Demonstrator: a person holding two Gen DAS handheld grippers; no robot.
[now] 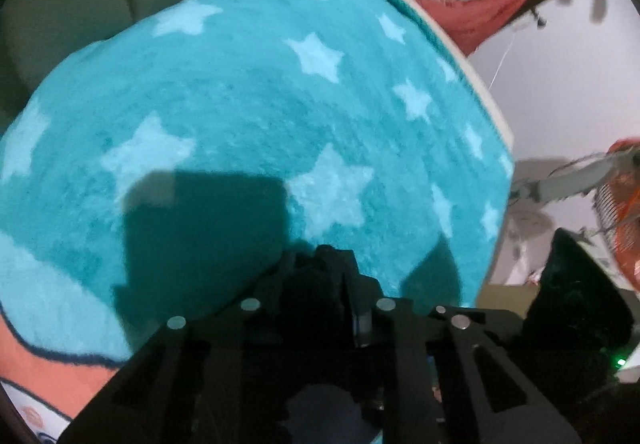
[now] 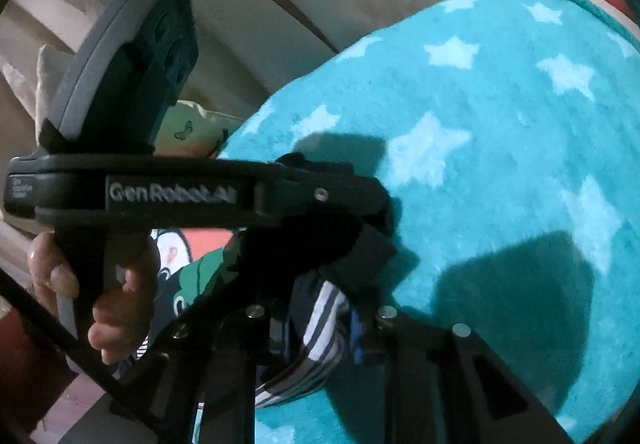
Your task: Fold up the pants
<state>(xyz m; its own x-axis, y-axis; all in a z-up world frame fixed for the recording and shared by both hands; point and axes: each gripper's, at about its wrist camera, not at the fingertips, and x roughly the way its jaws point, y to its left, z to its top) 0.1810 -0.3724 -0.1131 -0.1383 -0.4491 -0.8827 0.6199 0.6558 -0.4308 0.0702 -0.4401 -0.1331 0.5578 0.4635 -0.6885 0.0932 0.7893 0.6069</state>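
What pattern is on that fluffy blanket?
Teal blanket with pale blue stars; clearest in the left wrist view.

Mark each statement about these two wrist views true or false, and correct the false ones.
1. The blanket is teal with pale stars. True.
2. The right gripper pinches white-striped dark fabric. True.
3. The left gripper hangs wide open with nothing in it. False: its fingers are closed on dark cloth.
4. A bare hand holds the left gripper's handle. True.
5. The blanket is red. False: teal.
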